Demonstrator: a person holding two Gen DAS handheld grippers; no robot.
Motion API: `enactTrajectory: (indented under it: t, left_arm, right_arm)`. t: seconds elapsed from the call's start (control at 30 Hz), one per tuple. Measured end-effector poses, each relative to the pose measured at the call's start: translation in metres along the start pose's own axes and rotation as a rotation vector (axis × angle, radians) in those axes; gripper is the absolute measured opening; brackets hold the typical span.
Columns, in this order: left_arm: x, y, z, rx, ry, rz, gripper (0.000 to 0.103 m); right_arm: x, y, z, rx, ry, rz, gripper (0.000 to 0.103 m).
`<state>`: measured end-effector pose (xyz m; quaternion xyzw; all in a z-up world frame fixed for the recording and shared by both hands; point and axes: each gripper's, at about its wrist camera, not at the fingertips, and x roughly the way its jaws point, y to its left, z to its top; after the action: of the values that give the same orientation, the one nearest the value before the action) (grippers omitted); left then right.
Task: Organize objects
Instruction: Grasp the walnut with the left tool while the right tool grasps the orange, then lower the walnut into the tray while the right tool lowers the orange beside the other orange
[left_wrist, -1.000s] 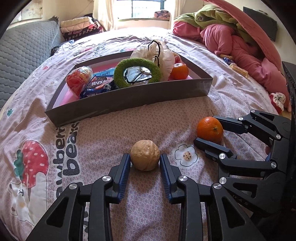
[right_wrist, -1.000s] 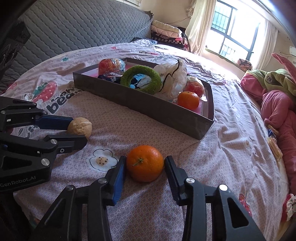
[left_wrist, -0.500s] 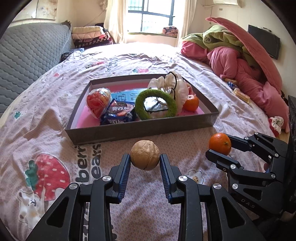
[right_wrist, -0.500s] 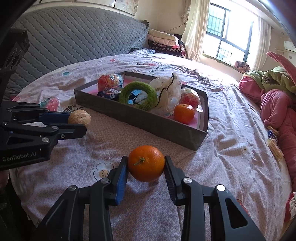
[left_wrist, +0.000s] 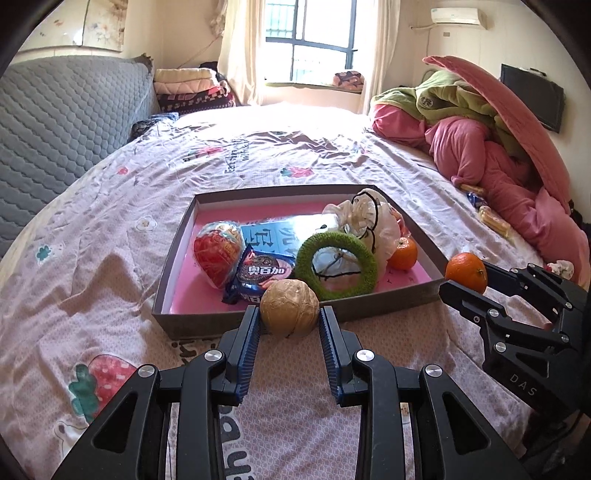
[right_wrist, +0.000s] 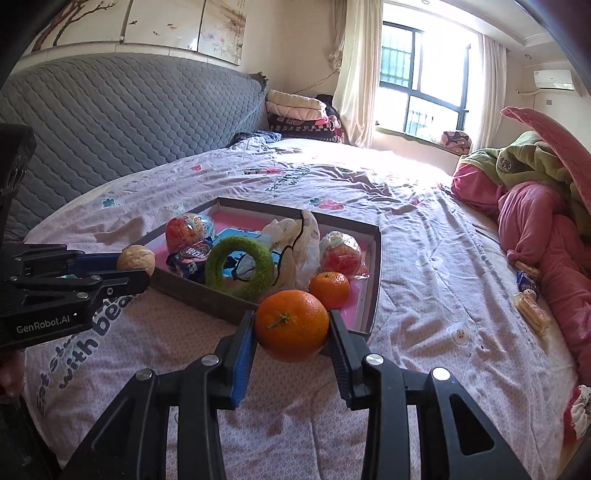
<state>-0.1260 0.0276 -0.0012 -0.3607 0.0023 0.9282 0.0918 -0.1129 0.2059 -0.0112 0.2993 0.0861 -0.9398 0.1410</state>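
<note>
In the left wrist view, my left gripper (left_wrist: 289, 325) pinches the walnut (left_wrist: 289, 313), which has come up off the bed (left_wrist: 110, 280) and now hangs just before the tray's (left_wrist: 170, 266) near wall. In the right wrist view, my right gripper (right_wrist: 291, 334) clamps the orange (right_wrist: 291, 325), likewise lifted near the tray's near right corner, so I judge both are ready to carry over the rim and drop inside.

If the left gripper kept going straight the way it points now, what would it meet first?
Probably the tray's near wall just ahead of the left gripper and its walnut, though depth is unclear.
</note>
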Motion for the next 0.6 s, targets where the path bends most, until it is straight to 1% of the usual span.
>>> enactTrajectory:
  t: [0.1, 0.4, 0.6]
  left_arm:
    - [0.004, 0.003, 0.008, -0.004, -0.011, -0.003, 0.033]
    - [0.017, 0.010, 0.026, 0.018, -0.026, 0.004, 0.033]
    - [0.031, 0.016, 0.034, 0.013, -0.022, 0.002, 0.033]
  right_arm:
    - [0.005, -0.001, 0.010, 0.001, -0.004, -0.008, 0.038]
    - [0.013, -0.006, 0.042, 0.022, -0.058, -0.021, 0.038]
    - [0.026, -0.004, 0.051, 0.017, -0.057, -0.017, 0.038]
